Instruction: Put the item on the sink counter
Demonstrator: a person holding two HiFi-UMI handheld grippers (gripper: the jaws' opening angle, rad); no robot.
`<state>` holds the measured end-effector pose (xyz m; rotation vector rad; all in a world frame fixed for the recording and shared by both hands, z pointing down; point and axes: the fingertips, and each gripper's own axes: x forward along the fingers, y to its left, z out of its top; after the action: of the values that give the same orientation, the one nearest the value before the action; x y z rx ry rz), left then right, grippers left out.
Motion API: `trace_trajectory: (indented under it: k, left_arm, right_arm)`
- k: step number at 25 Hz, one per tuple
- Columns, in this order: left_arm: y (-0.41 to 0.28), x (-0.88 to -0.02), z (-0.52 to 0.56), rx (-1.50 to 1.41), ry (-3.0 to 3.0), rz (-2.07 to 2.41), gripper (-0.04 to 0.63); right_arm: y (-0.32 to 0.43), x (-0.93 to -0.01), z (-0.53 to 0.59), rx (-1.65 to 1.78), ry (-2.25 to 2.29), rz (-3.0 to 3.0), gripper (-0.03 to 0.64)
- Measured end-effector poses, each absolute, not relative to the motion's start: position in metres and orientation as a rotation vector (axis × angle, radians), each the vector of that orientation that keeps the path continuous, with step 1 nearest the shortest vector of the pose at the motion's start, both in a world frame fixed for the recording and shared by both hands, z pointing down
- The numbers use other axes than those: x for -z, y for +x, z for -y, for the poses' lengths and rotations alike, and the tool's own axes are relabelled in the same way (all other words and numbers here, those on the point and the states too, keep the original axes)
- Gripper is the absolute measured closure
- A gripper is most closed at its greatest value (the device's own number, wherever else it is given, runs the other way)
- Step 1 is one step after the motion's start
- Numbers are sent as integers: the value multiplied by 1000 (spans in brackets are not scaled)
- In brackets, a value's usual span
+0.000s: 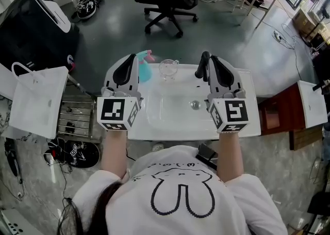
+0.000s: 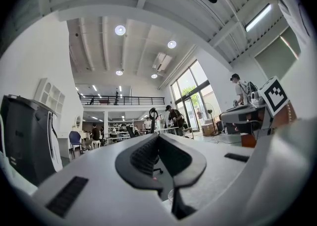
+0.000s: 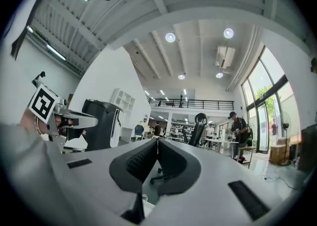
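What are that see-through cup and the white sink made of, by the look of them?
The cup looks like clear glass, possibly clear plastic: the white counter shows through it and its rim glints. The sink looks like smooth white ceramic or moulded plastic; I cannot tell which. Its drain looks like shiny metal.

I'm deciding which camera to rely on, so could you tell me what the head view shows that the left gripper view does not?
Only the head view: the sink counter with its drain, the white bag to its left, and the person's white printed top.
Only the left gripper view: ceiling lights, tall windows and a balcony railing across the room.
Both: the left gripper, jaws together with nothing between them, and the right gripper, seen from the left one by its marker cube.
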<state>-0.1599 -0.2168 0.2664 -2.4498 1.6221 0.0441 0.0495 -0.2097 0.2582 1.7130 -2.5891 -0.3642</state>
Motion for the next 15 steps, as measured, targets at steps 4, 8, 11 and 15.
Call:
trace_trajectory:
  k: [4,8,11,15]
  left_arm:
    - [-159,-255,215,-54,-2424,-1605,584]
    - [-162,-247,216,-78,-2409,-1601,584]
    - [-164,-242,217,-97,-2398,-1599,585]
    - [-161,-236,217,-109,-2390,-1586,584]
  right_arm:
    - [63,-233,205,460,1761,2555,588]
    - [72,-210,199,536,1804,2548,588]
    - [75,-200,195,591,1815,2531,588]
    - [75,-196,191,631,1803,2514,589]
